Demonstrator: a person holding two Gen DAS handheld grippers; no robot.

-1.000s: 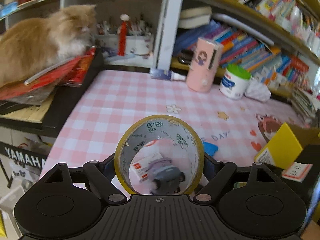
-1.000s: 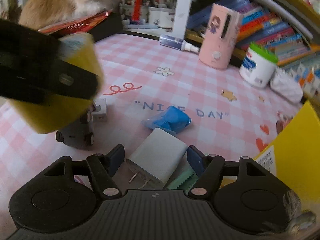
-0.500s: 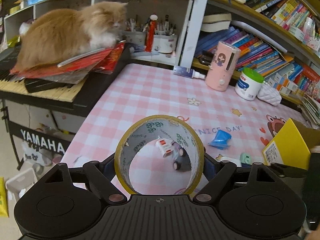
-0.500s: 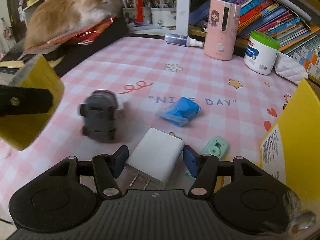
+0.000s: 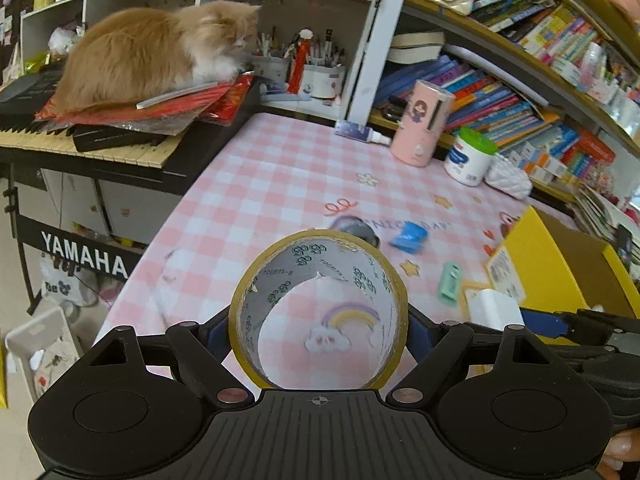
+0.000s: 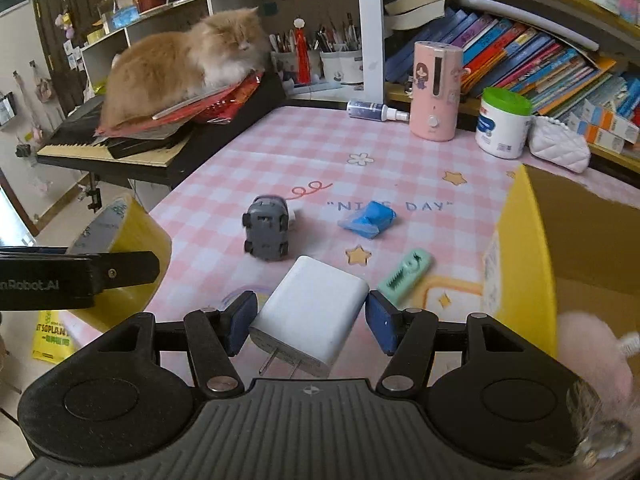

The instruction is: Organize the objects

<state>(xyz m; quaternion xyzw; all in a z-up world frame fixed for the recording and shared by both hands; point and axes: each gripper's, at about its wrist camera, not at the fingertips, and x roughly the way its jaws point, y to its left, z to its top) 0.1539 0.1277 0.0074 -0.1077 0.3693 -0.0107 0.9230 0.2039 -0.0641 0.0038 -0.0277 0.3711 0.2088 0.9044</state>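
Right of both tongs: yellow box (image 6: pixel 524 248) | right tongs (image 6: pixel 308 320) clamp white charger (image 6: pixel 312 312), prongs rearward, nearer box | left tongs (image 5: pixel 319 332) grip tape roll (image 5: pixel 319 312), farther

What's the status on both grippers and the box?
Left gripper clamps tape roll. Right gripper grips white charger. Yellow box open, path clear.

Your right tongs (image 6: pixel 308 316) clamp the white charger (image 6: pixel 310 314) above the pink checked table (image 6: pixel 312 148); the grey toy car (image 6: pixel 267 233) stands beyond, the yellow box (image 6: pixel 524 264) at right.
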